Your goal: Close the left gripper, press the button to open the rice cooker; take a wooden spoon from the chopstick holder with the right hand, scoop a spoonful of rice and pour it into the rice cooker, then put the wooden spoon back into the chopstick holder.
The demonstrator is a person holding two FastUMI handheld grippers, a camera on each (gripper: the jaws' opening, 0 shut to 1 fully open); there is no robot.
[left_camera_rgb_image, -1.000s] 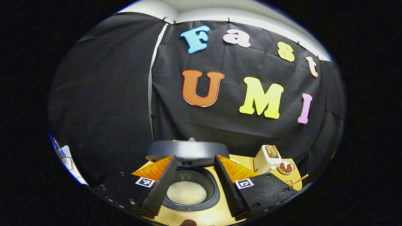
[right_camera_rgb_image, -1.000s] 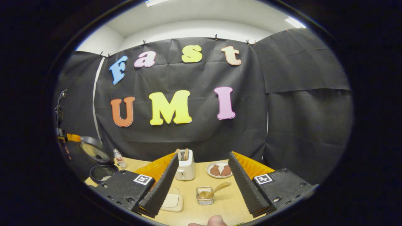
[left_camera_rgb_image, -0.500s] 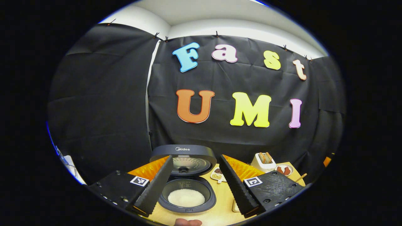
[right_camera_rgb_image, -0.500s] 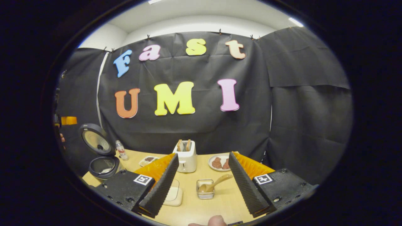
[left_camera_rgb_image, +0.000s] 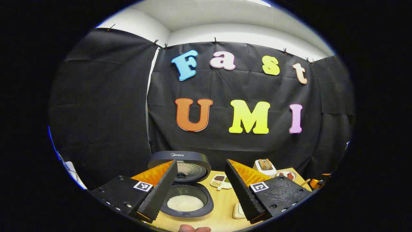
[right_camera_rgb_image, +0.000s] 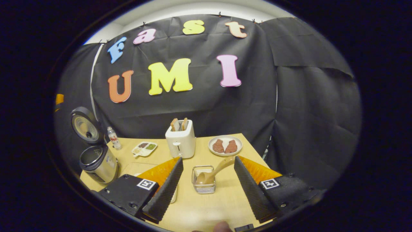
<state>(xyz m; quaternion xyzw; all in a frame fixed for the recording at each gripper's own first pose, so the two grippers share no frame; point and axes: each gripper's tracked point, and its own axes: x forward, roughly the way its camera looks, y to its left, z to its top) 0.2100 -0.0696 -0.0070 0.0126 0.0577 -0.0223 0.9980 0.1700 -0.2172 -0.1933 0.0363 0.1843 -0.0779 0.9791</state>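
L gripper [left_camera_rgb_image: 200, 190] jaws wide apart, holding nothing; cooker [left_camera_rgb_image: 186, 201] sits low between them, a bit toward the L finger, lid [left_camera_rgb_image: 179, 164] up and tipped back, white rice visible in the pot. So button step looks done, judging by the open lid.

R gripper [right_camera_rgb_image: 206, 183] also spread wide, empty. Holder [right_camera_rgb_image: 203, 180] right between the jaws, just ahead of the tips, not touched. Spoon [right_camera_rgb_image: 214, 170] lies in it bowl-down, handle slanting up toward the R finger. Cooker well off past the L finger, at table edge.

Risks from here:
- Slanted, rounded handle: off-centre pinch could roll it out, or lever it against the holder's rim.
- Holder is light wire, prob. not fixed; clipping the rim w/ a finger on the way in could shove or tip it.
- Pulling the spoon out at an angle could drag the holder along.
- Long carry over to the cooker w/ a loaded spoon: any tilt means spilled grains on the table.
- Toaster [right_camera_rgb_image: 180, 139] and plate [right_camera_rgb_image: 225, 145] stand beyond the tips; overshoot could bump them.
- Scoop source unclear: poss. the flat tray near the L finger, too hidden to say.

Writing: brand name on lid front, legible in L gripper view, not read off here. Square coded markers on both grippers' finger mounts. Bottle [right_camera_rgb_image: 113, 138] label too small to read.
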